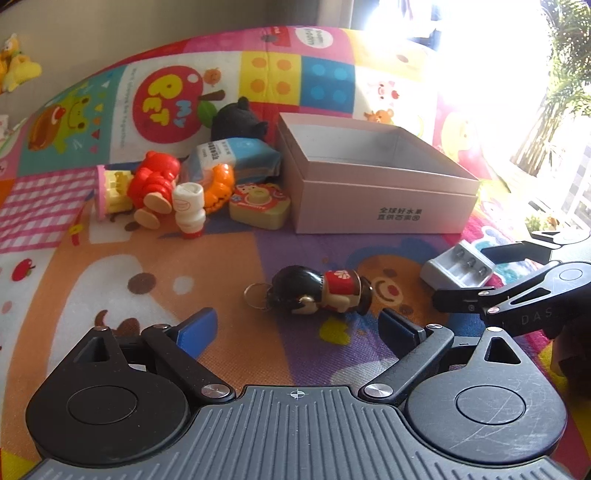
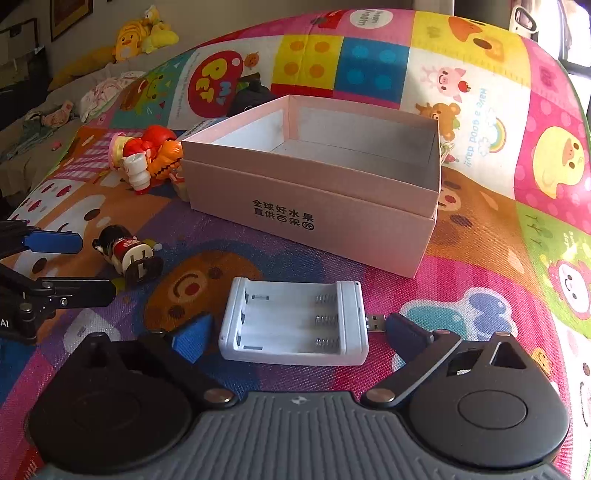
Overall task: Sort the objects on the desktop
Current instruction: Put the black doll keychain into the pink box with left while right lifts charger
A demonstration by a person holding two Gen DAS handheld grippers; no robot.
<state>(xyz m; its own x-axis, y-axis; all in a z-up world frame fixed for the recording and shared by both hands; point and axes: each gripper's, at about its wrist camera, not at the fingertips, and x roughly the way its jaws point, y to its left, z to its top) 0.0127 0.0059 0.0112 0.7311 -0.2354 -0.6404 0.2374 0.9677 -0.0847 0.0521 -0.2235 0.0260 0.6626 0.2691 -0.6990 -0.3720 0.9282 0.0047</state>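
Note:
A black-haired doll keychain (image 1: 317,291) lies on the play mat just ahead of my open left gripper (image 1: 297,330); it also shows in the right wrist view (image 2: 125,253). A white battery charger (image 2: 293,321) lies between the blue pads of my open right gripper (image 2: 295,334), not gripped; it shows in the left wrist view (image 1: 458,267). An open pink box (image 1: 373,177) stands behind both and looks empty (image 2: 314,206). The right gripper appears at the right of the left wrist view (image 1: 495,275), the left gripper at the left of the right wrist view (image 2: 70,264).
A pile of toys lies left of the box: a red figure (image 1: 155,182), a small white bottle (image 1: 189,208), an orange toy (image 1: 219,186), a toy camera (image 1: 258,205), a blue pack (image 1: 236,155), a black plush (image 1: 238,120). Yellow plush toys (image 2: 144,35) sit beyond the mat.

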